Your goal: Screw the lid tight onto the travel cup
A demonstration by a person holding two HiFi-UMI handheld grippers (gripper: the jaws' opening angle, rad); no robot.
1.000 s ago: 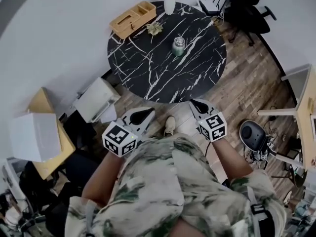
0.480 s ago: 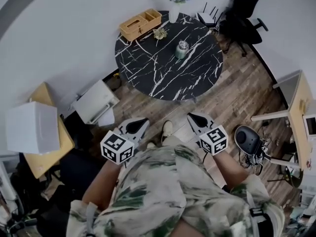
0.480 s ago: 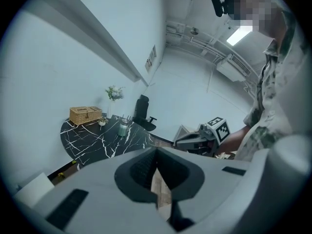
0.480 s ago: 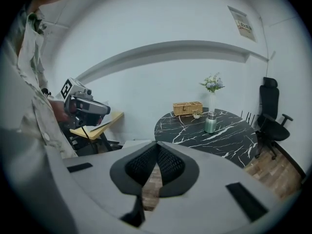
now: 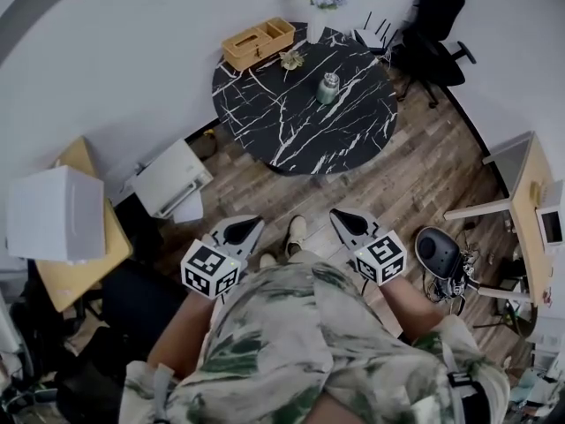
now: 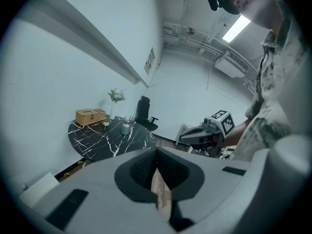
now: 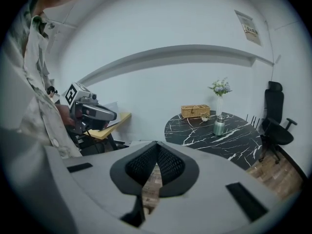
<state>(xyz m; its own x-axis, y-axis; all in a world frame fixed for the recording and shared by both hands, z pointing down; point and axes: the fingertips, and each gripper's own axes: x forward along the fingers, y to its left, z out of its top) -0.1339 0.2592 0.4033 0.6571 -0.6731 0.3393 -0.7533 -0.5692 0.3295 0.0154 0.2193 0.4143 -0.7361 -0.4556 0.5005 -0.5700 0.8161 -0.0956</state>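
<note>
In front of the person, left gripper: jaws shut, holding nothing.
Table: round and black, straight ahead, well apart from both grippers.
Travel cup: stands upright near the table's middle, a little toward its right edge, lid on top.
Right gripper: jaws shut, holding nothing; it lines up best with the cup, so it looks nearer.

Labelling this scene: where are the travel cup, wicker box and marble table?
travel cup (image 5: 328,90), head view, on its body
wicker box (image 5: 258,42), head view, on its top
marble table (image 5: 291,124), head view, bare tabletop near its middle
</note>
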